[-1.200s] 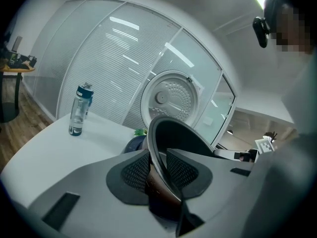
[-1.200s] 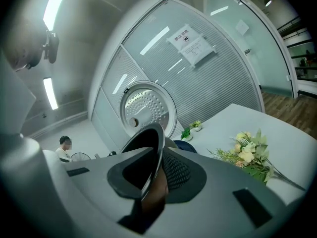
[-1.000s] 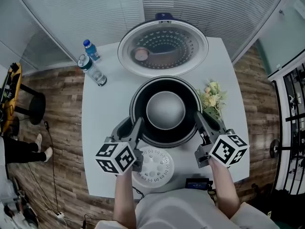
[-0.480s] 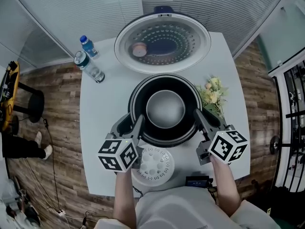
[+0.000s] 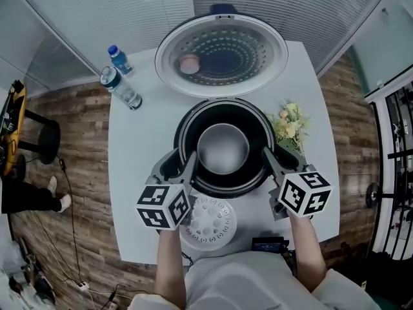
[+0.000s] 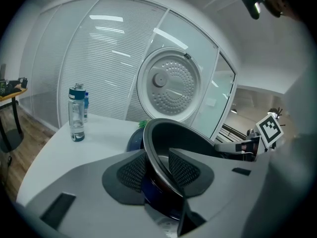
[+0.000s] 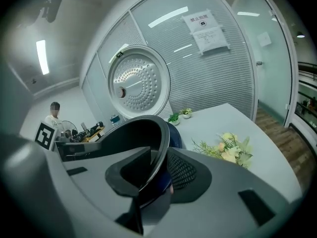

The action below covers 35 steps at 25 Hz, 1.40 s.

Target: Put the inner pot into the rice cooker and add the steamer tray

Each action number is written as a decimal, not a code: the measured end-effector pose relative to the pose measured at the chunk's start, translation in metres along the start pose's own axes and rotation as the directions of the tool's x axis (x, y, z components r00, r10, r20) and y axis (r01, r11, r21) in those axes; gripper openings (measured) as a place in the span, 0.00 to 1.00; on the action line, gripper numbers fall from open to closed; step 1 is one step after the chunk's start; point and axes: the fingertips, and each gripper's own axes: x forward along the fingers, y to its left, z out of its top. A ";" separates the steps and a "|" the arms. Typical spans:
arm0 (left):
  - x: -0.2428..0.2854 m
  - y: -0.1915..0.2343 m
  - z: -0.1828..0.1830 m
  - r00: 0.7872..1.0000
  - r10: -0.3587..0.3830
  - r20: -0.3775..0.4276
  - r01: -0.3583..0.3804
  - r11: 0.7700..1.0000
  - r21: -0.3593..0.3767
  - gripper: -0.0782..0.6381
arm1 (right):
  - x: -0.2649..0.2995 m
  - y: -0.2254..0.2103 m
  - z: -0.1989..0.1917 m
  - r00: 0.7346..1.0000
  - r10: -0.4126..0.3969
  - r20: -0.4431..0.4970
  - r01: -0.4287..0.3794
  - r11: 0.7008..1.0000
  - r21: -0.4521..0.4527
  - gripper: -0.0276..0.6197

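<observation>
The dark inner pot (image 5: 223, 148) sits inside the black rice cooker (image 5: 182, 129), whose round lid (image 5: 221, 53) stands open behind it. My left gripper (image 5: 182, 166) straddles the pot's left rim (image 6: 154, 148). My right gripper (image 5: 271, 162) straddles the right rim (image 7: 161, 148). Both sets of jaws have just been opening. The rim is still between the pads, with a gap showing on the inner side. The white perforated steamer tray (image 5: 208, 223) lies on the table in front of the cooker, between my forearms.
Two water bottles (image 5: 119, 90) stand at the white table's (image 5: 139, 166) back left. A small bunch of flowers (image 5: 288, 131) lies right of the cooker. A small dark device (image 5: 268, 245) sits at the front edge. Wooden floor surrounds the table.
Both grippers stay at the pot's rim, and their jaws have spread a little. The right gripper has sunk slightly. The pot rests in the cooker as before.
</observation>
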 end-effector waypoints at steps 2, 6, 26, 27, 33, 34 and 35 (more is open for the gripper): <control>0.000 0.002 0.000 1.000 0.023 -0.008 -0.023 0.999 0.037 0.30 | 0.000 0.000 0.000 1.000 -0.004 0.001 0.004 1.000 -0.007 0.20; 0.001 0.001 -0.001 0.999 0.041 -0.019 -0.040 0.996 0.077 0.30 | 0.001 -0.002 0.001 0.999 -0.039 0.007 0.040 0.998 -0.054 0.21; -0.034 -0.006 0.013 0.994 0.095 0.061 -0.101 0.990 0.097 0.38 | -0.035 0.013 0.011 0.997 -0.027 0.077 0.035 0.994 -0.107 0.21; -0.038 -0.009 0.014 0.993 0.095 0.065 -0.102 0.990 0.098 0.38 | -0.040 0.015 0.011 0.996 -0.024 0.081 0.033 0.994 -0.109 0.21; -0.061 -0.020 0.008 0.994 0.093 0.066 -0.098 0.991 0.089 0.39 | -0.062 0.026 0.011 0.996 0.004 0.093 0.007 0.993 -0.119 0.23; -0.062 -0.020 0.007 0.993 0.095 0.063 -0.100 0.992 0.082 0.39 | -0.062 0.028 0.013 0.996 0.011 0.091 0.000 0.993 -0.121 0.24; -0.064 -0.020 0.006 0.993 0.099 0.061 -0.103 0.992 0.077 0.39 | -0.063 0.029 0.013 0.996 0.019 0.089 -0.008 0.992 -0.123 0.24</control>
